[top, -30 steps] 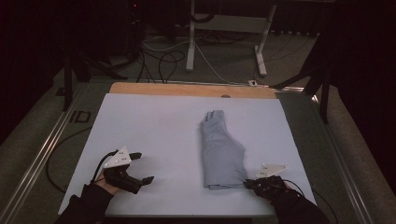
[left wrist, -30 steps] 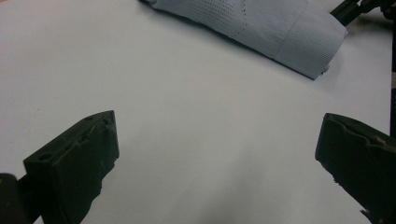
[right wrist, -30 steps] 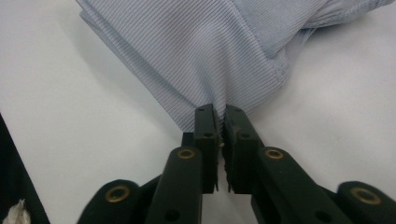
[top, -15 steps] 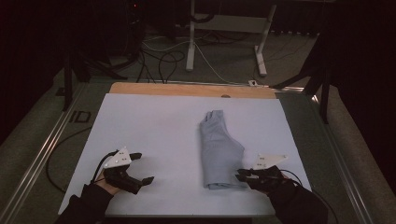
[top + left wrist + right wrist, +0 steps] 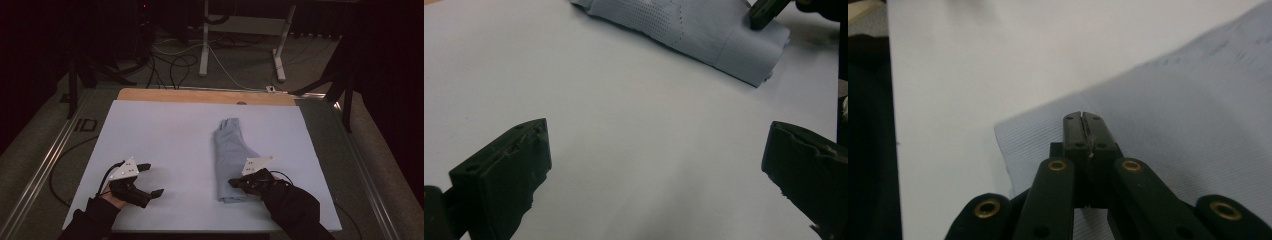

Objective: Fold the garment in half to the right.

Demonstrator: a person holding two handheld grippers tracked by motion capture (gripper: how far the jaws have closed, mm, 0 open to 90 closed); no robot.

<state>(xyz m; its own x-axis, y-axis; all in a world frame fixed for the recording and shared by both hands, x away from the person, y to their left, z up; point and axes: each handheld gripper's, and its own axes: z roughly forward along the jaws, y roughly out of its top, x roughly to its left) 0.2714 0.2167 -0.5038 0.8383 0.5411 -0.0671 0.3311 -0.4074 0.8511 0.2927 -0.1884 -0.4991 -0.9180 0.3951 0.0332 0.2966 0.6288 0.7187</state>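
Folded grey cloth is laid on the white table sheet, right of centre, long axis running away from the person, near end close to the front edge. Right gripper: jaws are seen pressed together, no fabric visible between the tips; tips are placed over the cloth's near corner, and whether they touch it or hover just above cannot be told. In the high view the right gripper is seen at the cloth's near end, coming in from its right side. Left gripper: jaws are held wide apart, nothing between them, bare sheet beneath. It is parked well to the left of the cloth in the high view, low over the sheet. In the left gripper view the cloth is seen ahead, apart from these jaws, with one tip of the other gripper over its end. Step judged: approach to the near end of the cloth by the right side, grasp not yet made. Next move, as judged: right jaws need to be opened, lowered around the edge layers, then closed; a shut jaw can only push the fabric. Left side is ready to be brought in for a second hold.
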